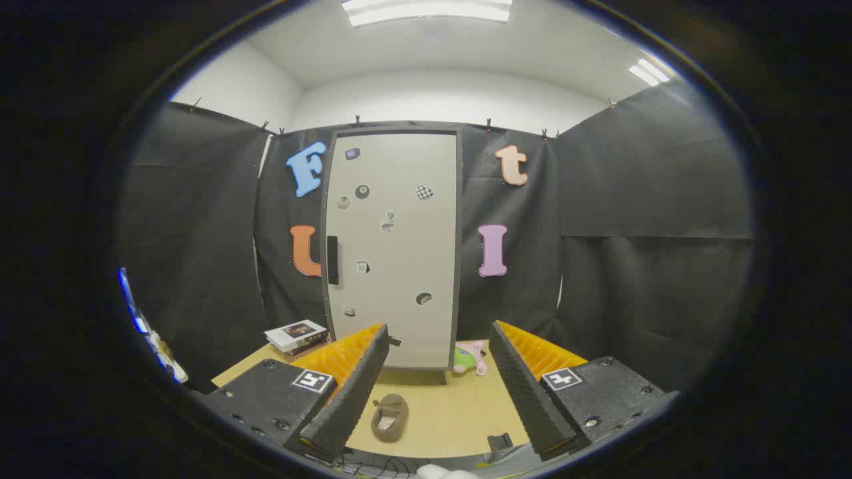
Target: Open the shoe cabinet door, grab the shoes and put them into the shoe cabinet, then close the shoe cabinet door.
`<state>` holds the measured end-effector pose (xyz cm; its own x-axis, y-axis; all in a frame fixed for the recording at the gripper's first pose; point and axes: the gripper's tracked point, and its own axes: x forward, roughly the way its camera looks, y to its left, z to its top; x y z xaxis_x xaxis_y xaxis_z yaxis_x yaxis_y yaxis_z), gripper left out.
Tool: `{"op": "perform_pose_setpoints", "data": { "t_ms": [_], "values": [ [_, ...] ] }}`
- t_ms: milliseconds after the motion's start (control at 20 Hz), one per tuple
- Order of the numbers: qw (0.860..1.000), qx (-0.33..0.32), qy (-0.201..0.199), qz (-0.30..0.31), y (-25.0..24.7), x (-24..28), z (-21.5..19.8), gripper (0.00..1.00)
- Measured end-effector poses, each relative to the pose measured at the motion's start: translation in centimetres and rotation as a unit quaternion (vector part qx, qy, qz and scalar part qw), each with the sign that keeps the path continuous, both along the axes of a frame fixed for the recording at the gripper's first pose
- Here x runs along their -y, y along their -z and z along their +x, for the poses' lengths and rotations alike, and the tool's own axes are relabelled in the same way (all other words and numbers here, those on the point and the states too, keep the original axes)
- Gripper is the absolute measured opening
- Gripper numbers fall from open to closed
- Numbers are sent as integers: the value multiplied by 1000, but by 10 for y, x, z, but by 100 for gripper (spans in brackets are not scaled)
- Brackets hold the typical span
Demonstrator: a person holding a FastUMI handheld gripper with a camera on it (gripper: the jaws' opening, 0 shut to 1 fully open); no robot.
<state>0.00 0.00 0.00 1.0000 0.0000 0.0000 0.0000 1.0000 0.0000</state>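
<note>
Peeking up at the near table edge, a white object is cut off, unidentifiable. Gripper fingers spread wide, holding nothing, touching nothing. Between them on the light wooden table lies a brown slipper-like shoe. Beyond stands the tall grey cabinet with sticker-dotted door closed, black handle on its left edge. Stacked books left of it; a pink-and-green soft toy, partly hidden, right.

shoe cabinet: tall, pale grey, dark-framed, upright on the table | door: closed, dotted with small stickers | handle: black, vertical, on door's left edge | shoe: brown slipper, lying opening-up on the table in front of the cabinet
</note>
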Motion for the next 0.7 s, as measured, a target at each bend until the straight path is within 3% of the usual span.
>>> {"op": "perform_pose_setpoints", "data": {
  "t_ms": [700],
  "values": [
    [1000, 6, -4, -9, -9, -36, 13, 99]
  ]
}}
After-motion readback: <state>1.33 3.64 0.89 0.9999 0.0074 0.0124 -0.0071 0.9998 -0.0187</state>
